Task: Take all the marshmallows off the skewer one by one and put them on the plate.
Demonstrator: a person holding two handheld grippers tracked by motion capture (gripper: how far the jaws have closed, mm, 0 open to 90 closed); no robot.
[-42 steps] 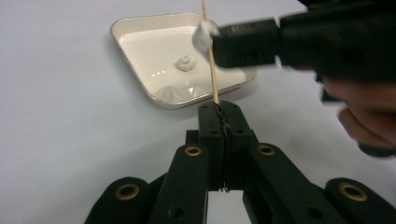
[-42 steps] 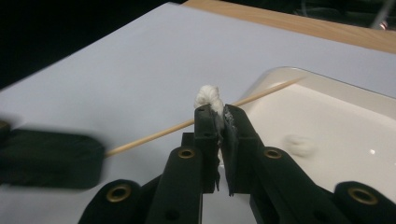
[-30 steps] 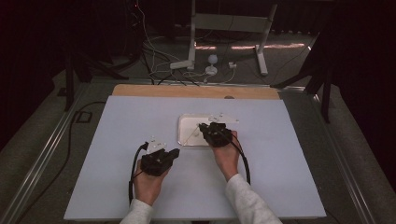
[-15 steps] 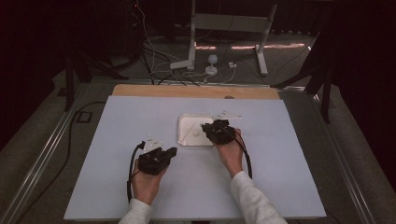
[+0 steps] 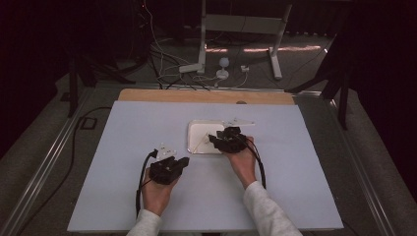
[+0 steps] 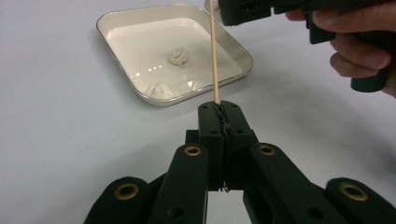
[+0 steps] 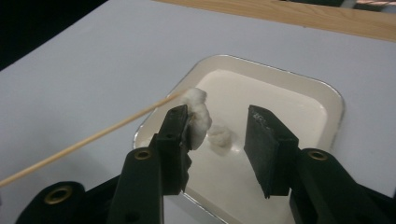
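My left hand-held gripper (image 6: 219,109) is clamped tight on the near end of a thin wooden skewer (image 6: 214,51), its jaws pressed together around the stick. From there the skewer runs away from that gripper, up and forward, across the near rim of the white tray (image 6: 243,51) toward my right hand-held gripper (image 7: 217,123).

The right one's jaws have just been opening, and they now stand apart with a clear gap between them. A lump of white dough (image 7: 198,114) sits on the far tip of the skewer, right against the inner face of the jaw on the left in the right gripper view; it looks to be touching that pad, while the other jaw stands clear of it, so nothing is squeezed between them. A second, smaller piece of dough (image 7: 220,137) lies on the tray floor just beyond and below the gap between these jaws.

From the left gripper view I see two dough pieces (image 6: 179,57) in the tray ahead of my left jaws, one near the middle and one by the near rim.

In the high view both grippers rest low over the pale surface (image 5: 98,147), the left gripper (image 5: 167,169) nearer me and the right gripper (image 5: 227,140) at the tray's near right corner.
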